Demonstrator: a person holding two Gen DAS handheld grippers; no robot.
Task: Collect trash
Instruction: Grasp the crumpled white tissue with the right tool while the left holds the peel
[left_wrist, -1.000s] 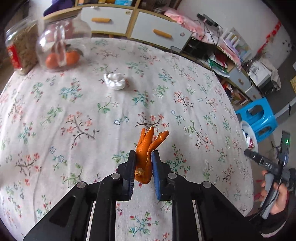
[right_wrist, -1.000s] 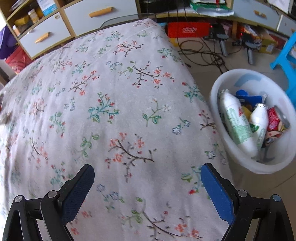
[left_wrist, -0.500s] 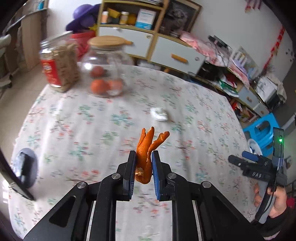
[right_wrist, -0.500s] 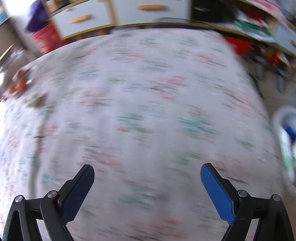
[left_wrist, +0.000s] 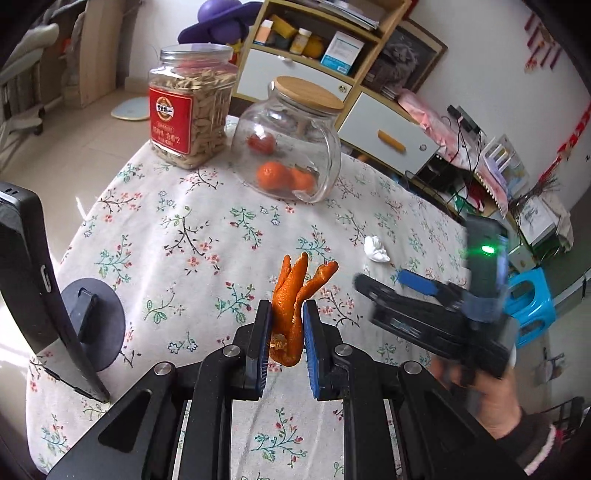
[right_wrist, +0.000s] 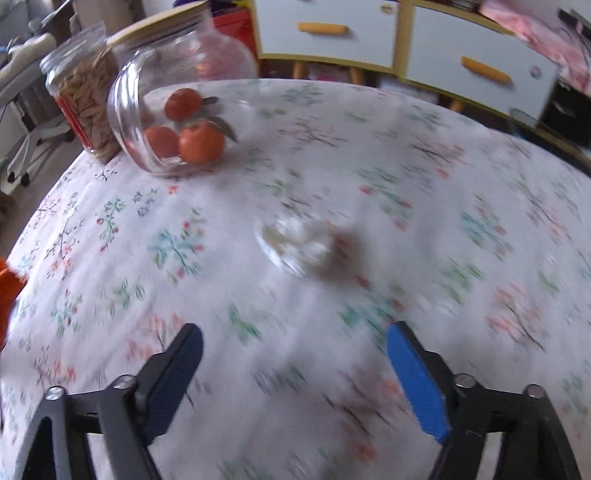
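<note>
Here, left tool (left_wrist: 285, 345) pinching orange peel (left_wrist: 293, 295) (upright), tissue (left_wrist: 376, 249) beyond

The left wrist view looks steeply down from above the near edge of the table (left_wrist: 155, 236), close, facing the far edge and the shelves. The right wrist view, blurred, looks down at mid-table toward the drawers. Both share the round glass jar (left_wrist: 288, 147) (right_wrist: 173, 110), seed jar (left_wrist: 188, 110) (right_wrist: 81, 99) and crumpled tissue (left_wrist: 376, 249) (right_wrist: 299, 243).
</note>
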